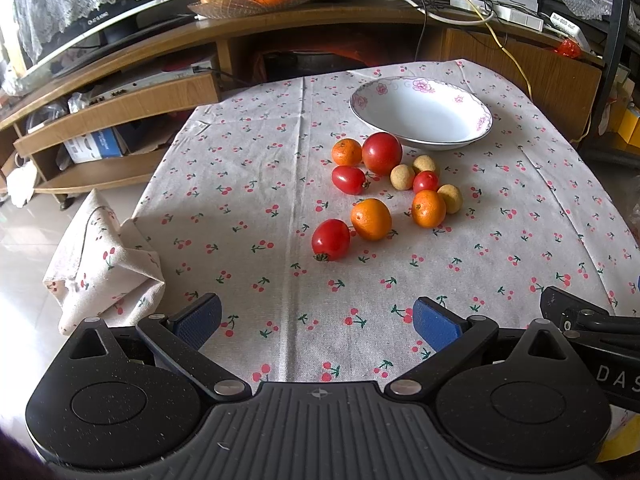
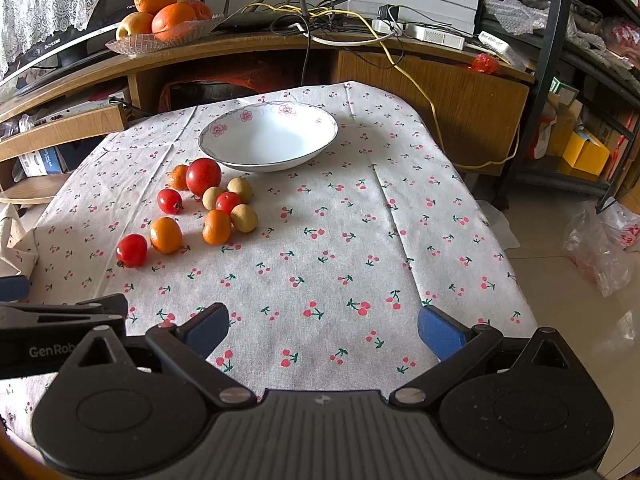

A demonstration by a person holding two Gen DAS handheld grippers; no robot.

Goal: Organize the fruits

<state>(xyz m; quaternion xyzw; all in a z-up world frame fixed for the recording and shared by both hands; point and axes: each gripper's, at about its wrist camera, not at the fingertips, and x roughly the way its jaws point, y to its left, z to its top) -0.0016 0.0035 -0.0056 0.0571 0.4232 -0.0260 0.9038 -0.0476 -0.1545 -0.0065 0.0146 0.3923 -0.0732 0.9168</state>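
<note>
Worktop [image 2: 420, 208] under a cherry-print cloth [image 2: 340, 264] carries everything, and the cloth is the first risk: it hangs loose and bunched at the left edge, so a dragging tong tip could snag it and shift the whole lot.

The bowl [image 2: 328, 136] stands empty at the far side, shallow and sloped; fruit let go from any height could roll back out over the rim.

Left tongs [image 1: 316, 320] and right tongs [image 2: 322, 326] both hover at the near edge, blue pads wide apart, gripping nothing, well short of the fruit. They sit close beside each other, so both reaching for the same cluster may collide.

The fruit lies loose just in front of the bowl. The big tomato [image 1: 382, 153] touches a small orange [image 1: 346, 152]; closing on one would likely nudge the other. The nearest tomato [image 1: 331, 239] and orange [image 1: 371, 219] also sit side by side. Round, they may roll toward the edge. Tomatoes are soft: too firm a squeeze could split them. The pale longans [image 1: 402, 177], smallest and packed around a cherry tomato [image 1: 425, 181], may slip from the pads.
</note>
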